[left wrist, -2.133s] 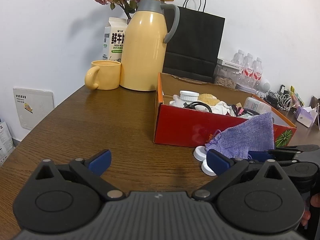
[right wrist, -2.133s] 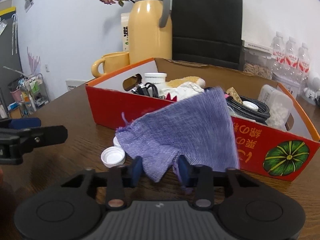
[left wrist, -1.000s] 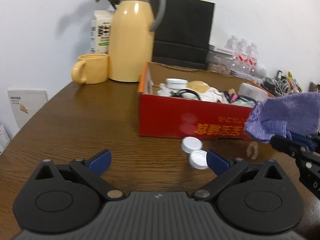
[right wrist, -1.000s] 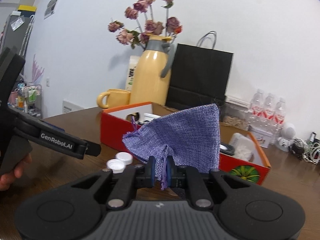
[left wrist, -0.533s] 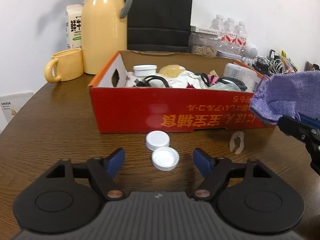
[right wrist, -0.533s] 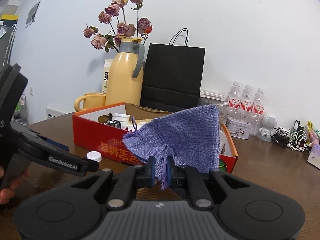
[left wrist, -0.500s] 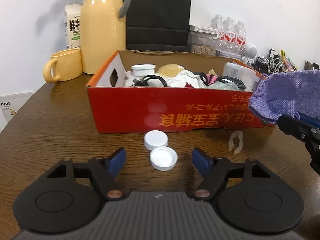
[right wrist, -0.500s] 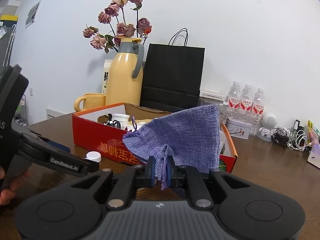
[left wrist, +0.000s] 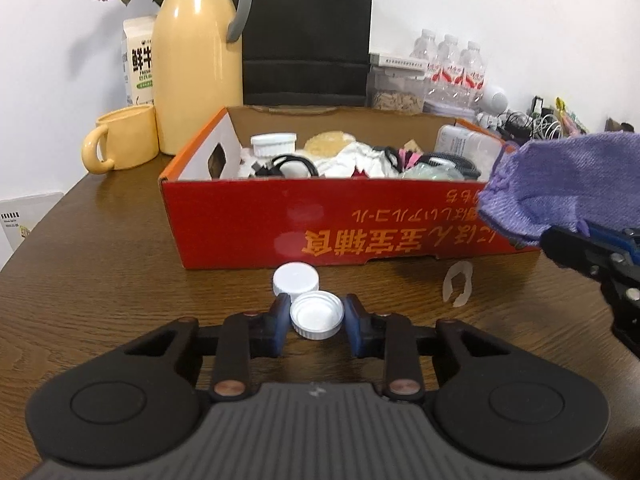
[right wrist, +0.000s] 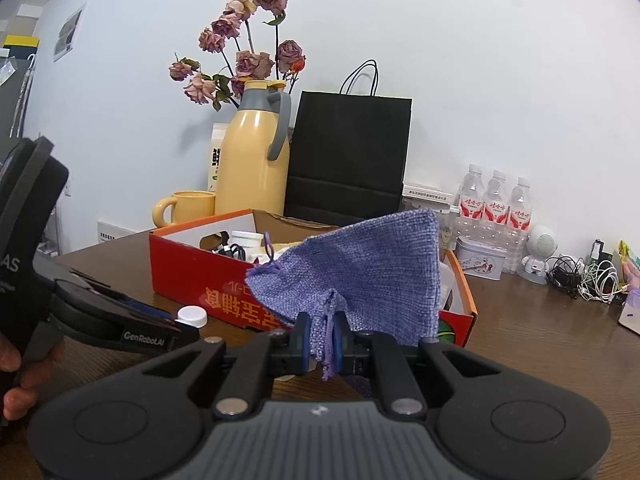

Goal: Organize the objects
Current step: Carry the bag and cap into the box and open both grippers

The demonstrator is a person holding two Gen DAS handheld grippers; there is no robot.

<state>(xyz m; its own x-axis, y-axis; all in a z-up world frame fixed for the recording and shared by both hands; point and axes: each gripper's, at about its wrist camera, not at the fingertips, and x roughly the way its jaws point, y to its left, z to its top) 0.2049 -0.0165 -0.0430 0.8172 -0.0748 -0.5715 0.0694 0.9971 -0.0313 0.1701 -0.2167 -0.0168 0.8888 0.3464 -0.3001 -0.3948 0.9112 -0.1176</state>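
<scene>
Two white bottle caps lie on the brown table in front of the red cardboard box (left wrist: 248,216). My left gripper (left wrist: 316,320) is low over the table, its jaws closing on the nearer, upturned cap (left wrist: 317,315), whose sides the blue pads touch. The second cap (left wrist: 296,278) sits just beyond, against it. In the air to the right, my right gripper (right wrist: 322,338) is shut on the edge of a purple knitted pouch (right wrist: 360,264), which stands up in front of the box. The pouch (left wrist: 560,184) also shows at the right edge of the left wrist view.
The box holds several small items: a white jar, cables, cloth. Behind it stand a yellow thermos (left wrist: 196,52), a yellow mug (left wrist: 124,144), a black paper bag (left wrist: 308,32) and water bottles (left wrist: 448,64). A white plastic ring (left wrist: 458,282) lies by the box. A hand (right wrist: 16,380) holds the left gripper.
My left gripper came forward to the caps and its jaws narrowed from wide apart onto the nearer cap. The right gripper with the pouch has stayed nearly still.
</scene>
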